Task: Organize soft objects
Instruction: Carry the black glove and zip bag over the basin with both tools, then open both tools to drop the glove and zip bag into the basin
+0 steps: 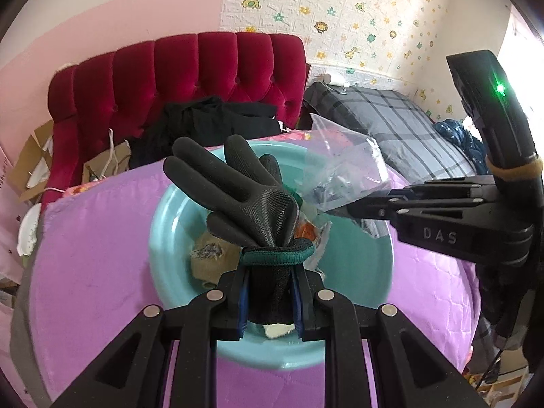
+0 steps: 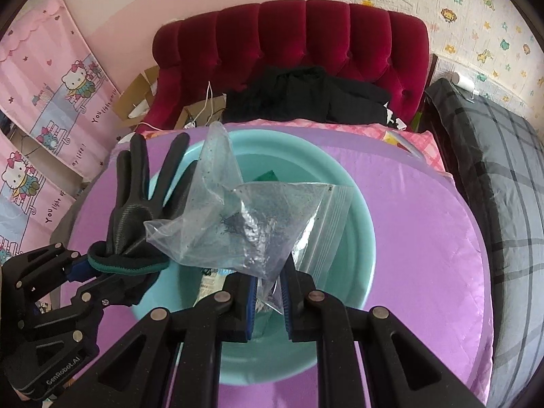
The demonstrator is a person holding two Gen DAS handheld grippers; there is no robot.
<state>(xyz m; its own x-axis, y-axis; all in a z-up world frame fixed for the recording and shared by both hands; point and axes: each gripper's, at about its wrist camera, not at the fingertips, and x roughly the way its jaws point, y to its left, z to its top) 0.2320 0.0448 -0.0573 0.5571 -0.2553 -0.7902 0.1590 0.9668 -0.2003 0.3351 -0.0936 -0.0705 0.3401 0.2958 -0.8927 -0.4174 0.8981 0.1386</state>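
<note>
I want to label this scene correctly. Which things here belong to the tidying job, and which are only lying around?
Part of the job:
- black glove, held in the left gripper
- clear plastic bag, held in the right gripper
- teal basin

Only lying around:
- black clothes
- plaid bedding
- red headboard

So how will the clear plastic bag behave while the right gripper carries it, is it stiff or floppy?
Probably floppy: the plastic bag crumples and folds above the right gripper. It looks light, with little inside except dark specks. The film seems smooth, so it may slip if the grip loosens over the basin.
</note>
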